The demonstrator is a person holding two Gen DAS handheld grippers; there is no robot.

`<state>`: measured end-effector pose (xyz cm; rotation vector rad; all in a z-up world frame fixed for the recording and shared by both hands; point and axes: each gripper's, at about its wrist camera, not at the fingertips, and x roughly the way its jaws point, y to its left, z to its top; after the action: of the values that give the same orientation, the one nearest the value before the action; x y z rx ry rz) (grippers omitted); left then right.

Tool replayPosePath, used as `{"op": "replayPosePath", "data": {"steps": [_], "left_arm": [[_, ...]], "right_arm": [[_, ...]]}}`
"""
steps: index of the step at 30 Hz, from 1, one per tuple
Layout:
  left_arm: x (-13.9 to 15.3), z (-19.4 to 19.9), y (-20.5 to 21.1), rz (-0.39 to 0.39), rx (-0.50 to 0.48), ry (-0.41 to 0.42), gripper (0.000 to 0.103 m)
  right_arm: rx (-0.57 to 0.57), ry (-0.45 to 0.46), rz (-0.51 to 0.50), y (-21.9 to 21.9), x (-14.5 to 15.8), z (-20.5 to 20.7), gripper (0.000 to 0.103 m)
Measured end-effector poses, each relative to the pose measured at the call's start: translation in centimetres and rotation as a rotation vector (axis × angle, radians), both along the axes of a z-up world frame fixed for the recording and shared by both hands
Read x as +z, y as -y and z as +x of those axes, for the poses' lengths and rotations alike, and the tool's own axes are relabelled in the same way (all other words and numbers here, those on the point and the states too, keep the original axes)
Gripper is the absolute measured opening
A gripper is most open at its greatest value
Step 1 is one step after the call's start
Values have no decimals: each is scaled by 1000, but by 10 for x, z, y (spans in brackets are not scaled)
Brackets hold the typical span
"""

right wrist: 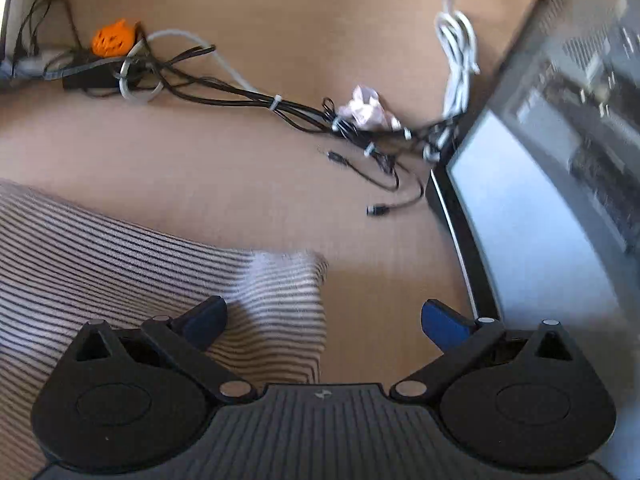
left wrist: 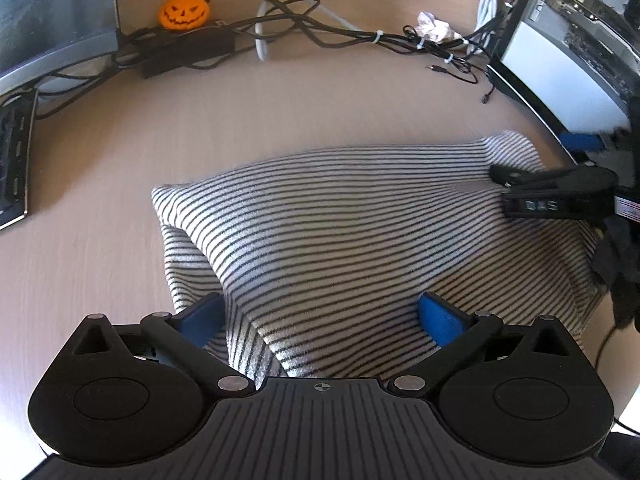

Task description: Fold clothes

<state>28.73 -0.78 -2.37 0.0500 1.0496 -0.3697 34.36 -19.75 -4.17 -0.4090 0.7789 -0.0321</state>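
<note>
A black-and-white striped garment (left wrist: 340,224) lies folded on the wooden table (left wrist: 200,120). My left gripper (left wrist: 320,316) is open, its blue pads (left wrist: 438,320) spread either side of the garment's near fold. My right gripper shows in the left wrist view (left wrist: 560,184) over the garment's far right corner. In the right wrist view the right gripper (right wrist: 324,320) is open above the garment's right corner (right wrist: 280,292), its left pad over cloth and its right pad (right wrist: 442,322) over bare table. The right wrist view is motion-blurred.
A bundle of black and white cables (left wrist: 280,36) and an orange pumpkin toy (left wrist: 185,10) lie at the back. Crumpled paper (left wrist: 434,26) sits by the cables. A monitor (left wrist: 568,60) stands at the right, a keyboard (left wrist: 12,160) at the left.
</note>
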Motion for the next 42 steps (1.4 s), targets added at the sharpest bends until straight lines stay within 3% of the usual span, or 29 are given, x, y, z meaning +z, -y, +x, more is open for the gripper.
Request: {"op": "replayPosePath", "data": {"steps": [3,7,9,13,15,18,22,28,31,35,38,42], "left_arm": [[18,2,-12,-110,-29,-18,103],[50,-1,-32,-255,-38,92,103],[52,5,-36,-302,-20,107,103],[45,15,-33,-357,40,103,103],[37,20,-24,-342,8,80,103],[18,26,-7,-266,-61,25,103],[8,18,-3,-215,-126,69,103],[7,12,-19,-207,-66,53,103],[9,4,-31,-250,-12,28,103],[11,-13,-34,-330,57,-2,103],[17,-22,-27,-331,9,-20,103],[39,-27,-47,-347,26,41,103]], "right_arm": [[11,8,0,2,3,-1,103],[13,59,87,17,26,-30,103],[41,101,128,22,38,-56,103],[43,161,78,22,37,-94,103],[31,74,35,20,18,-96,103],[-1,96,34,17,7,-101,103],[-6,103,-8,7,6,-98,103],[48,153,-94,-16,0,-65,103],[95,161,-130,-33,0,-32,103],[152,110,-115,-49,10,11,103],[162,87,-88,-54,23,28,103],[149,196,65,-38,65,-20,103]]}}
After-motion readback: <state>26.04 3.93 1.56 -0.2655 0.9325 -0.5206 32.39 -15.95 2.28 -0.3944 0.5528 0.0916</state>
